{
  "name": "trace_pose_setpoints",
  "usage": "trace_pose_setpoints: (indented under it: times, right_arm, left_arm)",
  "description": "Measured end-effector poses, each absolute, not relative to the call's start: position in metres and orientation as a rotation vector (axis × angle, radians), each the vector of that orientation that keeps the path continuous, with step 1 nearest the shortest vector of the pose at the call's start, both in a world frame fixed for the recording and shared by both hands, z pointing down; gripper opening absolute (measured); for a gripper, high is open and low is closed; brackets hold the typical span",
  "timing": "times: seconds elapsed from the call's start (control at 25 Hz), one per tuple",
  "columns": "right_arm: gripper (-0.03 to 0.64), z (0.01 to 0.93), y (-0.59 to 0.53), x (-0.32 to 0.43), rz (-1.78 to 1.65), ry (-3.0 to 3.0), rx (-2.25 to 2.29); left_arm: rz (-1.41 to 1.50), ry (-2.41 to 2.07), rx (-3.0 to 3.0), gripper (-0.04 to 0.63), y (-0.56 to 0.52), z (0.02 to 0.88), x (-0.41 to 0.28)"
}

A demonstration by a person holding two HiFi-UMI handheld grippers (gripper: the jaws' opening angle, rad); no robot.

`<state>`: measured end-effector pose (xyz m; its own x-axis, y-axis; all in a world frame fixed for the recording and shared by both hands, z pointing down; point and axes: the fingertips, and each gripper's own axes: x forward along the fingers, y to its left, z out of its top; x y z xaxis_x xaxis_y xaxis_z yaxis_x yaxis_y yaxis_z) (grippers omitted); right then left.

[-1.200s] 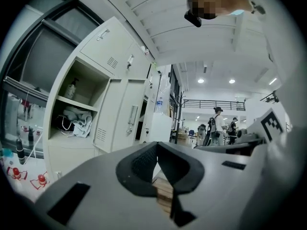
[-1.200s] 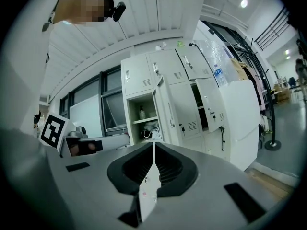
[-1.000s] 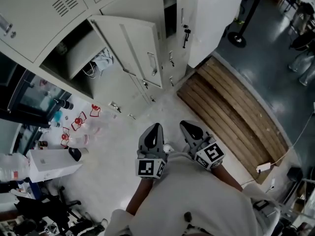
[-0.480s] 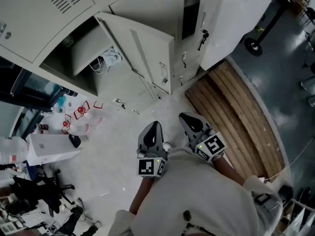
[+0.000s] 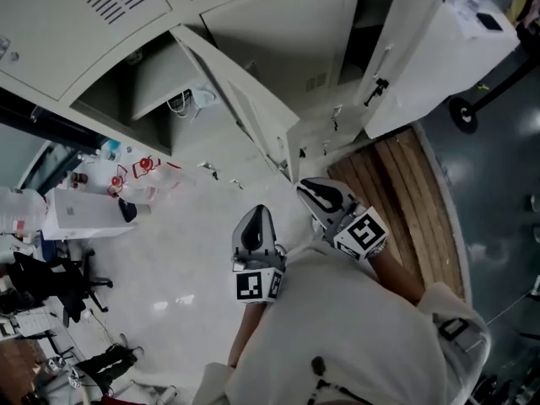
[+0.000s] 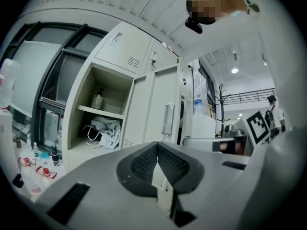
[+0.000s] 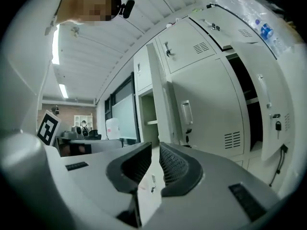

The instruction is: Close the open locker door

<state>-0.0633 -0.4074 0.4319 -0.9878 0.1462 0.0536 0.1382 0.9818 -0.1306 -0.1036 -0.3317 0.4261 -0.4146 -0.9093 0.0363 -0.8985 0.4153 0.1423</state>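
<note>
The open locker door (image 5: 245, 99) swings out from the grey lockers, edge-on toward me, with a recessed handle (image 6: 168, 120) on its face. Its compartment (image 5: 148, 83) holds a bottle (image 6: 98, 99) on a shelf and a white bag (image 6: 105, 131) below. My left gripper (image 5: 257, 218) is shut and empty, held low above the floor, short of the door. My right gripper (image 5: 314, 191) is shut and empty too, its tips close to the door's lower corner; I cannot tell whether they touch it. In the right gripper view the door's edge (image 7: 160, 99) stands straight ahead.
A second locker door (image 5: 430, 53) hangs open at the right with keys in its lock. A wooden slatted platform (image 5: 405, 201) lies on the floor at the right. A white box (image 5: 84, 213), packaged bottles (image 5: 143, 175) and an office chair (image 5: 59, 281) sit at the left.
The lockers have come nearer and the view has turned right. My right gripper has moved up toward the open door's lower corner. The left gripper has kept its place.
</note>
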Motion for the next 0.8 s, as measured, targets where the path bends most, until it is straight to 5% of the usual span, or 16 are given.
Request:
trace_pose_setpoints:
  times: [0.08,0.24,0.8]
  right_arm:
    - [0.038,0.427,-0.416,-0.07,0.188,-3.078,-0.292]
    - [0.165,0.415,-0.428,-0.084,0.176,-3.094,-0.485]
    - [0.189,0.403,-0.423,-0.107,0.168,-3.04,-1.015]
  left_arm:
    - [-0.151,-2.597,1.559,0.008,-0.331,0.426,-0.106]
    - [-0.135,-2.68,1.407,0.008,-0.327,0.428,-0.109]
    - [-0.107,-2.834,1.044,0.008,-0.32,0.44,-0.11]
